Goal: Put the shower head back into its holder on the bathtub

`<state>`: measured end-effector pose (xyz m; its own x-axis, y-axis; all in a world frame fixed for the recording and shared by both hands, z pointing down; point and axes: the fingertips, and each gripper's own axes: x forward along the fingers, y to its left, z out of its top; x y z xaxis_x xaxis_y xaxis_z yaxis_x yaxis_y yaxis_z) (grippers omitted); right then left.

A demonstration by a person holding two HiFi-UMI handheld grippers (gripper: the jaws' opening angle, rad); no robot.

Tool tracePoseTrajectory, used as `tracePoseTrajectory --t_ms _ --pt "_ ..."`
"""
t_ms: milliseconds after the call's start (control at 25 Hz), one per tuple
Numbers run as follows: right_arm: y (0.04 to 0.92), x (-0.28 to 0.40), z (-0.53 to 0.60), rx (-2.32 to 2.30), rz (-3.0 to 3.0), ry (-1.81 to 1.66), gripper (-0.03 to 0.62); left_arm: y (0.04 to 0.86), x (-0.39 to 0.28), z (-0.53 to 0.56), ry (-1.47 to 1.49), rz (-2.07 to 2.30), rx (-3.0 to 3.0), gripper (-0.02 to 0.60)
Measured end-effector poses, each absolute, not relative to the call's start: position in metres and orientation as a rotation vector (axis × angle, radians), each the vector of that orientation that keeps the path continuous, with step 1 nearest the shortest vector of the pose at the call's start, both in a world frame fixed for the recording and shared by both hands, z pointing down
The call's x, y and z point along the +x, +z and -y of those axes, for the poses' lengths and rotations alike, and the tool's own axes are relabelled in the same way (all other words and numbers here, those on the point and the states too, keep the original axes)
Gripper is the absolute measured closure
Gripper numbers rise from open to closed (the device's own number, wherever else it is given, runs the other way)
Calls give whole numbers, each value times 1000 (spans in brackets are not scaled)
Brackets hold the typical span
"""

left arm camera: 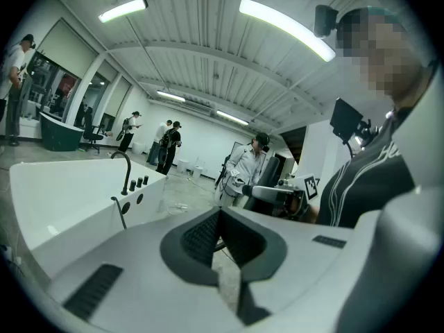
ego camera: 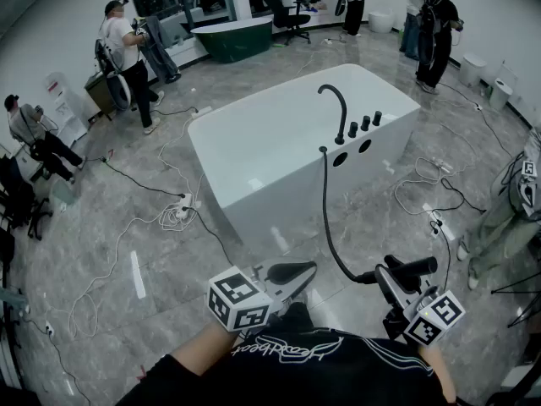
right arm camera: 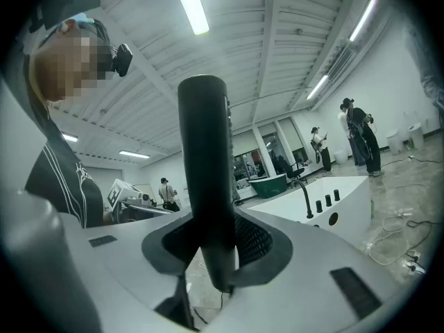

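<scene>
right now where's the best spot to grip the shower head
Mid-handle of the shower head, jaws closing across it from the side, as the right gripper has it. The handle is a straight round bar that fits between them, and the hose end stays free.

The floor (ego camera: 169, 311) below me is glossy grey marbled tile. The white bathtub (ego camera: 287, 214) stands on it ahead of me, clear of the walls. To the tub's left a white power strip (ego camera: 180, 212) lies among tangled white cables (ego camera: 110, 269). A black cable (ego camera: 135, 180) runs off toward the left, and a short white strip (ego camera: 138, 274) lies flat on the tiles nearer me. More loose cables (ego camera: 423, 184) coil on the tiles right of the tub. Farther back stand a dark green tub (ego camera: 237, 41), an office chair (ego camera: 292, 19) and some low white fixtures (ego camera: 472, 68).
</scene>
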<state>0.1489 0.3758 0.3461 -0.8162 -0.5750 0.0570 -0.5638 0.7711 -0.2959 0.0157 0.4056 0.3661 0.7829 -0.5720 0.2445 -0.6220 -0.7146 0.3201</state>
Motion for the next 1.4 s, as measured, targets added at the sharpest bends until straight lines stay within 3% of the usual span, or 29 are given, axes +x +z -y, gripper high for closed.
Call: tracePoseTrajectory --t_ms 840,1400 --pt "352 141 -338 -922 -2854 -543 470 386 1 -373 184 881 2542 577" --pt "338 118 -182 -912 -2739 -695 471 415 -33 -237 214 769 2560 577"
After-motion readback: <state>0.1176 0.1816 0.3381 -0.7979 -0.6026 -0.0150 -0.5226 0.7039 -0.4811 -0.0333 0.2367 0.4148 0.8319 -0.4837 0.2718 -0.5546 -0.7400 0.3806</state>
